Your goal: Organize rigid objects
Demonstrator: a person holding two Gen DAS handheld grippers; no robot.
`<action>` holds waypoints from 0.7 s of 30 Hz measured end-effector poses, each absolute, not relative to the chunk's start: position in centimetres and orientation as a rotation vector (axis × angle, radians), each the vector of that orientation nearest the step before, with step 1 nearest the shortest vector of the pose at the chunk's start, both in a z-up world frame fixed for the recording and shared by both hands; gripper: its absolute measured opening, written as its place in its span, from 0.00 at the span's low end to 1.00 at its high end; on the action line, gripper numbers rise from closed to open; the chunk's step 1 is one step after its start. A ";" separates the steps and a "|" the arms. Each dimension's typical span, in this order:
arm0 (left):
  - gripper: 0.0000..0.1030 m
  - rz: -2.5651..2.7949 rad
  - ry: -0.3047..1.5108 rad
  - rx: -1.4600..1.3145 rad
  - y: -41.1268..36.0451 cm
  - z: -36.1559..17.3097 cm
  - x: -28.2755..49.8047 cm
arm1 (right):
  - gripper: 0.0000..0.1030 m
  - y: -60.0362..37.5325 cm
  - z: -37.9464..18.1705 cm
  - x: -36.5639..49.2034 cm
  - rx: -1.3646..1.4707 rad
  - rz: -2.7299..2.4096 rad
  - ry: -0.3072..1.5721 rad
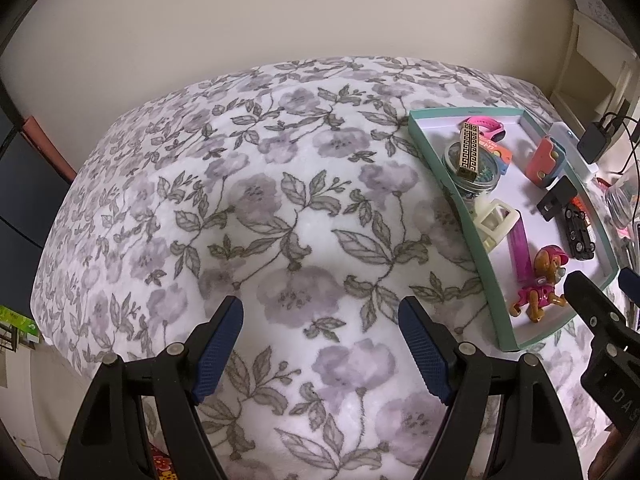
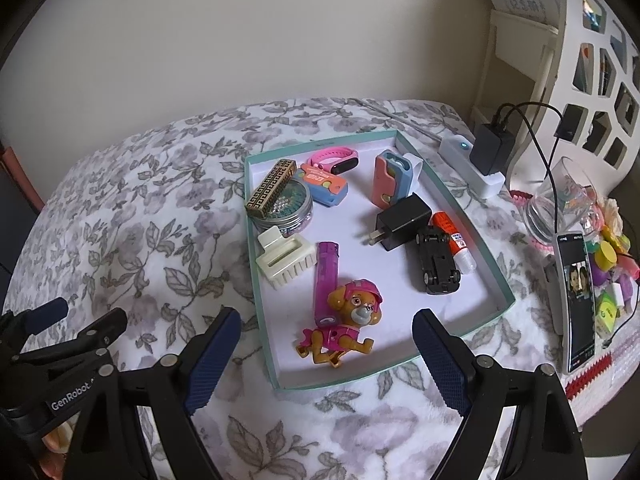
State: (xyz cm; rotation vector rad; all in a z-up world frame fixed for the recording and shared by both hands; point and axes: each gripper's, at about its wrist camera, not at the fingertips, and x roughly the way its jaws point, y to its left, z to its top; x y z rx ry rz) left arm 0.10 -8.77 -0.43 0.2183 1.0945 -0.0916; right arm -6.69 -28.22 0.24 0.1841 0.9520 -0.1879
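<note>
A shallow teal box point(image 2: 320, 145) lies on a floral blanket point(image 1: 240, 200). In it are a pink toy dog point(image 2: 348, 320), a purple lighter point(image 2: 326, 276), a cream hair clip point(image 2: 284, 260), a round tin point(image 2: 288, 210) with a patterned gold box point(image 2: 270, 188) on it, a pink watch point(image 2: 334, 160), a black plug point(image 2: 400, 216), a black toy car point(image 2: 436, 260) and a glue stick point(image 2: 456, 240). My right gripper point(image 2: 326, 320) hangs open over the box's near end, above the dog. My left gripper point(image 1: 322, 312) is open over bare blanket, left of the box point(image 1: 468, 232).
Right of the box are a white power strip with a black charger point(image 2: 486, 148), a drinking glass point(image 2: 560, 200), an upright phone point(image 2: 578, 300) and bright small items point(image 2: 608, 260). A white shelf stands at the far right. A wall runs behind the bed.
</note>
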 end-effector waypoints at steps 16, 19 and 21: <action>0.78 -0.101 1.078 0.225 -9.0 -0.2 0.0 | 0.87 -27.7 -0.1 -6.4 0.143 -0.178 0.968; 0.78 -0.103 1.076 0.223 -8.9 -0.1 0.1 | 0.87 -27.7 -0.1 -6.4 0.143 -0.179 0.968; 0.78 -0.104 1.073 0.227 -9.0 -0.1 0.0 | 0.87 -27.7 -0.1 -6.4 0.142 -0.178 0.969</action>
